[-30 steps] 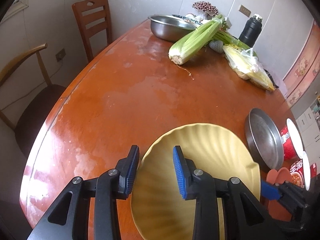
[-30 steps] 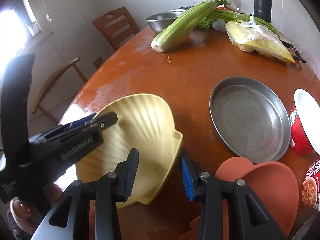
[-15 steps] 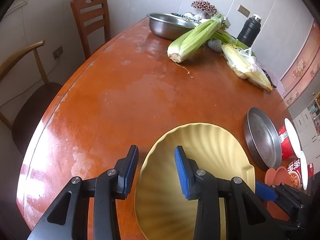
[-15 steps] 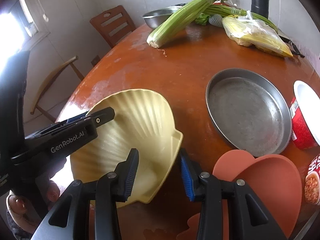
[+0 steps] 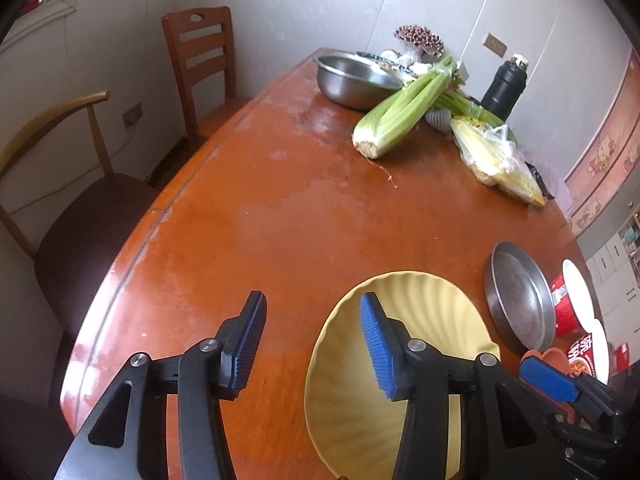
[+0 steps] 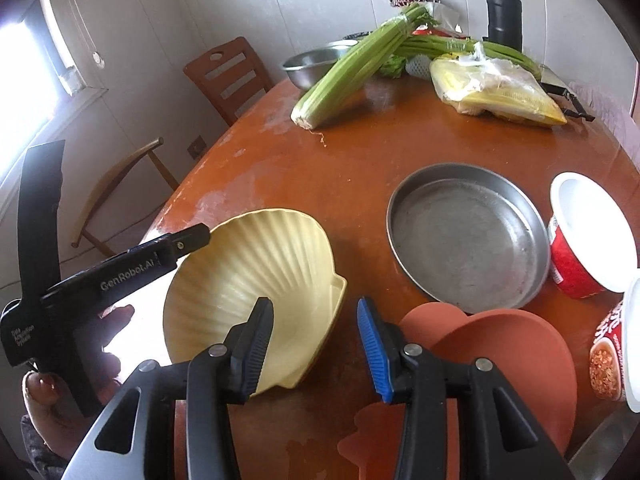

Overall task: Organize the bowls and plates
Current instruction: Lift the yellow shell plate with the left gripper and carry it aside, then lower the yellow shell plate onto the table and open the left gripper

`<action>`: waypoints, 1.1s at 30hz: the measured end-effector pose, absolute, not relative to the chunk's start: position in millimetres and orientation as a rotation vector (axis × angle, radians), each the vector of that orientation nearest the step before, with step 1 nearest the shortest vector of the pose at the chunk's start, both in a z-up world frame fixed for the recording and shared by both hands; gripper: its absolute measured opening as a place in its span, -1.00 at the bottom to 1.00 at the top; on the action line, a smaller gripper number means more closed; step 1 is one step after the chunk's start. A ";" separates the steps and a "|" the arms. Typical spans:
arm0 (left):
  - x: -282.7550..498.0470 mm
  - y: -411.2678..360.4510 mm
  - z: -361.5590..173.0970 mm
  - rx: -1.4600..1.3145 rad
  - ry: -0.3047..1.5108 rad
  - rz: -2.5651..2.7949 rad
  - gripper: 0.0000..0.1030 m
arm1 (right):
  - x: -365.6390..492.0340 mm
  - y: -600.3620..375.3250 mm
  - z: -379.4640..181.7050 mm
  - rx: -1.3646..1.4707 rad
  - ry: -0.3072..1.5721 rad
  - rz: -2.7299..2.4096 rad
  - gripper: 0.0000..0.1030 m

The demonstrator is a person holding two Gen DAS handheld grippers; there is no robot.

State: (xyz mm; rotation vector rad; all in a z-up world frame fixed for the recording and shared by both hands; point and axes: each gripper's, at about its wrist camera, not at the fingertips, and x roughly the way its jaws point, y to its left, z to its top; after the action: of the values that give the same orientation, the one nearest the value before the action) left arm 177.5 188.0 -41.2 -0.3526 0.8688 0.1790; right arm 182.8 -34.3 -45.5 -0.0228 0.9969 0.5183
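Shell plate [image 6: 256, 276] on table [image 5: 280, 208]; left gripper [image 5: 312, 344] opening, apparently clear of rim; right gripper [image 6: 316, 348] opening astride edge.

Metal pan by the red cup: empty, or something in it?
Empty. The right wrist view looks straight into the metal pan: only its bare, scuffed grey bottom shows, nothing lying inside.
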 end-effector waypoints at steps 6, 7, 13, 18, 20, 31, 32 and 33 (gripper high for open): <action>155.7 174.5 -22.6 -0.333 0.832 0.166 0.08 | 169.3 -44.6 -31.3 -0.029 0.958 0.539 -0.11; 152.9 171.4 -19.8 -0.331 0.826 0.162 0.08 | 166.5 -47.2 -28.4 -0.033 0.950 0.541 -0.10; 125.8 137.9 4.2 -0.319 0.771 0.105 0.09 | 137.0 -71.2 -3.2 -0.085 0.838 0.539 0.00; 110.4 114.4 23.0 -0.316 0.730 0.053 0.09 | 119.3 -98.2 18.2 -0.124 0.761 0.526 0.17; 107.5 106.7 27.1 -0.332 0.730 0.013 0.09 | 117.6 -107.8 21.2 -0.134 0.757 0.521 0.20; 95.9 46.7 15.1 -0.252 0.801 -0.071 0.09 | 120.9 -151.9 20.6 -0.080 0.773 0.488 0.20; 95.6 42.7 12.8 -0.244 0.810 -0.077 0.09 | 121.6 -155.8 19.3 -0.079 0.780 0.484 0.20; 95.7 38.5 10.4 -0.236 0.819 -0.083 0.09 | 122.4 -157.9 18.1 -0.078 0.784 0.483 0.20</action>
State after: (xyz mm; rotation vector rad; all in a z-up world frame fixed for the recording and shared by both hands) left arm 95.7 38.5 10.4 -0.2361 0.8188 -0.0829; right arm 122.4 -157.9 18.1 -0.0779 0.7836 0.4829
